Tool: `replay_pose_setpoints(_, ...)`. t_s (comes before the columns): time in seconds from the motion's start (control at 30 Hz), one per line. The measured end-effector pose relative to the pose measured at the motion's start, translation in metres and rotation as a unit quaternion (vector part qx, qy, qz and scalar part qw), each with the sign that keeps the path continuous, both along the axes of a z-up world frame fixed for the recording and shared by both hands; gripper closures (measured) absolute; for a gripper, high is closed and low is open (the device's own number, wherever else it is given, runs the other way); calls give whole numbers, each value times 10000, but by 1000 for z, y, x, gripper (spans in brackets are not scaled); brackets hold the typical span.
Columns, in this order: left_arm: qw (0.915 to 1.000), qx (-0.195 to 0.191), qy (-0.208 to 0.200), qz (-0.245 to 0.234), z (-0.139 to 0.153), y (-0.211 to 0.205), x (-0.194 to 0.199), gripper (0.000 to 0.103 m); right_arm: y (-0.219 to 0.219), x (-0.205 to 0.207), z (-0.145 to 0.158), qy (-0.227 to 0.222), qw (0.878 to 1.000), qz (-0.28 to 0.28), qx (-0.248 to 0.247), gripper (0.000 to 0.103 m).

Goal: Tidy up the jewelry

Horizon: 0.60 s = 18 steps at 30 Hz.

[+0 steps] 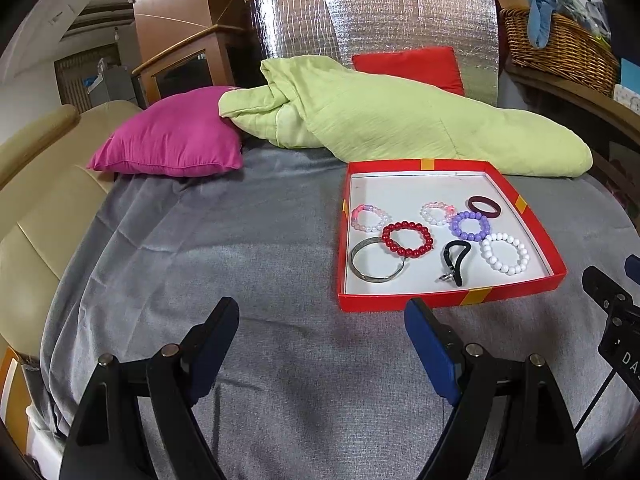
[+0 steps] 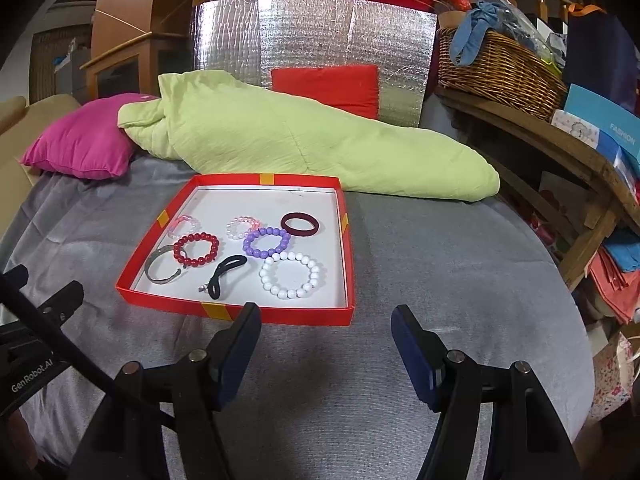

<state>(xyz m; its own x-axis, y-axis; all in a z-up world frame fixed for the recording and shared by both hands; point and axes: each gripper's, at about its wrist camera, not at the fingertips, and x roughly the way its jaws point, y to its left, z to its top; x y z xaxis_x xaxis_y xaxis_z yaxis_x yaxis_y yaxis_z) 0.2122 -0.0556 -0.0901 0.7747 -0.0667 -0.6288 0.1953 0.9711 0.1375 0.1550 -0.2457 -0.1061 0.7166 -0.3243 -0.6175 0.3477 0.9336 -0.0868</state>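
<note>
A shallow red box (image 1: 404,304) (image 2: 280,315) with a white floor lies on the grey cloth. Inside it are several bracelets: a red beaded one (image 1: 407,239) (image 2: 196,249), a purple beaded one (image 1: 470,225) (image 2: 266,242), a white beaded one (image 1: 505,253) (image 2: 290,274), two pale pink-and-white ones, a maroon band (image 1: 484,206) (image 2: 300,223), a silver bangle (image 1: 376,259) (image 2: 162,270) and a black loop (image 1: 456,260) (image 2: 224,270). My left gripper (image 1: 322,314) hovers open near the box's front left corner. My right gripper (image 2: 326,320) hovers open at its front right corner. Both are empty.
A light green quilt (image 1: 380,120) (image 2: 300,148) lies behind the box, with a magenta pillow (image 1: 172,140) (image 2: 84,144) to its left and a red cushion (image 2: 326,84) against a silver foil panel. A wicker basket (image 2: 496,68) sits on a wooden shelf to the right.
</note>
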Motion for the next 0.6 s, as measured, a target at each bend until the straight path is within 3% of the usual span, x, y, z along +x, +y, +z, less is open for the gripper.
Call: replay_pose_setpoints(0.6, 10000, 43, 1, -30, -2, -3, 1, 18, -5, 0, -1, 19, 10000, -21, -17, 32)
